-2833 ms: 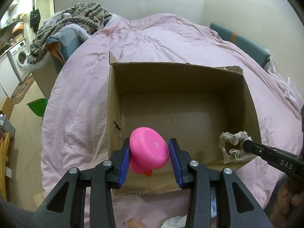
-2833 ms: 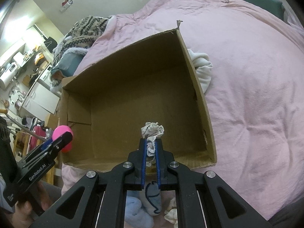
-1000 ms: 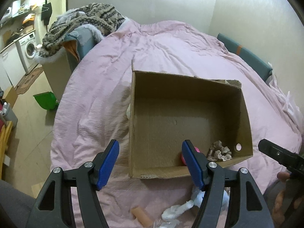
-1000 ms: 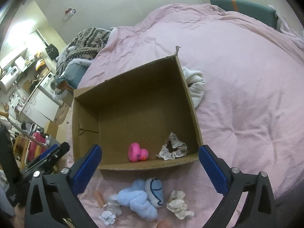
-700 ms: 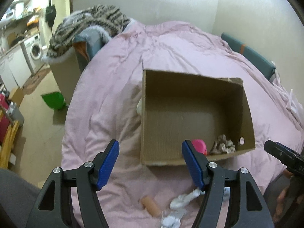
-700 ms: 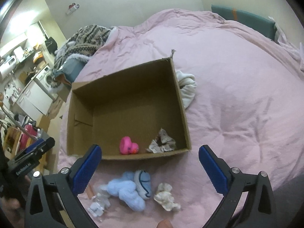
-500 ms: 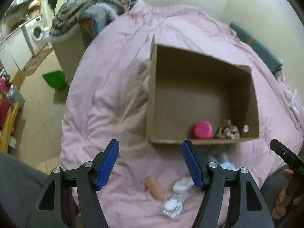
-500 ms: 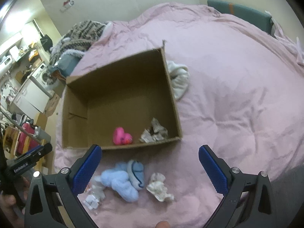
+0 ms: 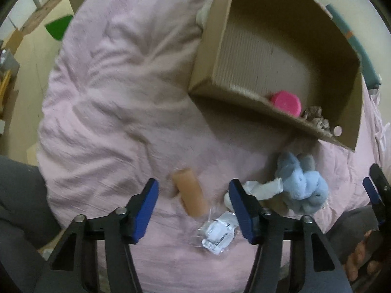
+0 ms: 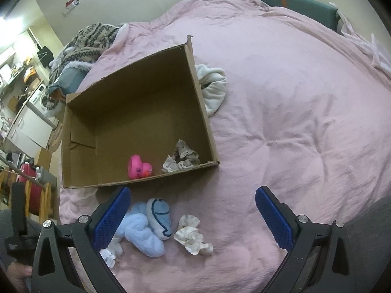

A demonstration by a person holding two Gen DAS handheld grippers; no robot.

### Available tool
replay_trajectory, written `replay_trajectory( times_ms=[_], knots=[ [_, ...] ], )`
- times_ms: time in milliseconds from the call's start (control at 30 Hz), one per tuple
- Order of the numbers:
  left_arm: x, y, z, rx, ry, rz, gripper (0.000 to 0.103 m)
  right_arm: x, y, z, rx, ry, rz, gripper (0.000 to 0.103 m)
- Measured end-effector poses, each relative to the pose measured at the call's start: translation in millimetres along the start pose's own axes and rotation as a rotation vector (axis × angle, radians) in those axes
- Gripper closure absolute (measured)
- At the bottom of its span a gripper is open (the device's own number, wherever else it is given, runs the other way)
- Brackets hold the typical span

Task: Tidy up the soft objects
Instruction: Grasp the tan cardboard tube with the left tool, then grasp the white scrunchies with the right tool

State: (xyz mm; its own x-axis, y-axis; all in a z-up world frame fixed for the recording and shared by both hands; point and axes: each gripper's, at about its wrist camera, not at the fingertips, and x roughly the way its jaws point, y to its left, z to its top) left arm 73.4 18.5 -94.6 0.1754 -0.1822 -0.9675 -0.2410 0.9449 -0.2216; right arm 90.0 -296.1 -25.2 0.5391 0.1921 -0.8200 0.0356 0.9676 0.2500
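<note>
A tan foam cylinder (image 9: 189,195) lies on the pink duvet (image 9: 110,102), between the fingers of my left gripper (image 9: 193,195). Its jaws are closing and the pads stand apart from the cylinder. Beside it lie a clear plastic packet (image 9: 217,229), a white cloth scrap (image 9: 259,188) and a light blue plush (image 9: 303,185). My right gripper (image 10: 191,202) hangs wide open over the blue plush (image 10: 146,232) and a cream scrunchie (image 10: 191,236). The cardboard box (image 10: 202,102) holds a pink duck (image 10: 139,167) and a beige scrunchie (image 10: 180,158).
A white garment (image 10: 212,85) lies against the box's right wall. A patterned blanket (image 10: 92,39) is heaped at the bed's far left. The bed's edge drops to the floor on the left, where a green object (image 9: 58,26) lies. Grey-trousered legs (image 9: 14,190) frame the near side.
My left gripper has dropped toward the duvet and tipped downward; its jaws have narrowed and now straddle the tan cylinder. The right gripper has drifted a little nearer the pile, still wide open.
</note>
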Motion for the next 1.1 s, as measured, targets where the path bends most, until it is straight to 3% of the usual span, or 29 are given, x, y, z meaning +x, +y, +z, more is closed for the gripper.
replay_trajectory(
  times_ms=[133,200,367,500,700,800,1000,1100],
  knots=[
    [27.0,-0.5,-3.4,-0.023,0.069,0.019,0.073,2.6,-3.0,0.0,0.018,0.008,-0.014,0.000],
    [33.4,-1.7,-2.8,0.004,0.072,0.064,0.082,3.2,-3.1,0.2,0.017,0.007,-0.012,0.000],
    [24.5,1.9,-2.4,0.005,0.046,0.055,0.094,8.9,-5.3,-0.4,0.022,0.027,0.013,0.000],
    [5.7,1.4,-0.9,0.029,-0.001,0.077,0.096,12.5,-5.3,-0.3,0.027,0.052,0.033,0.000],
    [-43.8,-7.0,-2.3,0.112,-0.169,0.081,0.096,17.3,-13.0,-2.8,0.075,0.100,0.020,0.000],
    [-52.2,-12.4,-6.5,0.133,-0.203,0.073,0.096,31.4,-18.2,-7.5,0.110,0.184,0.033,0.019],
    [-47.9,-17.1,-5.3,0.124,-0.201,0.051,0.096,62.9,-11.1,-21.0,0.105,0.344,0.044,0.023],
    [-46.3,-12.0,-5.7,0.112,-0.205,0.044,0.096,77.8,-4.9,-31.4,0.092,0.420,0.057,0.038]
  ],
)
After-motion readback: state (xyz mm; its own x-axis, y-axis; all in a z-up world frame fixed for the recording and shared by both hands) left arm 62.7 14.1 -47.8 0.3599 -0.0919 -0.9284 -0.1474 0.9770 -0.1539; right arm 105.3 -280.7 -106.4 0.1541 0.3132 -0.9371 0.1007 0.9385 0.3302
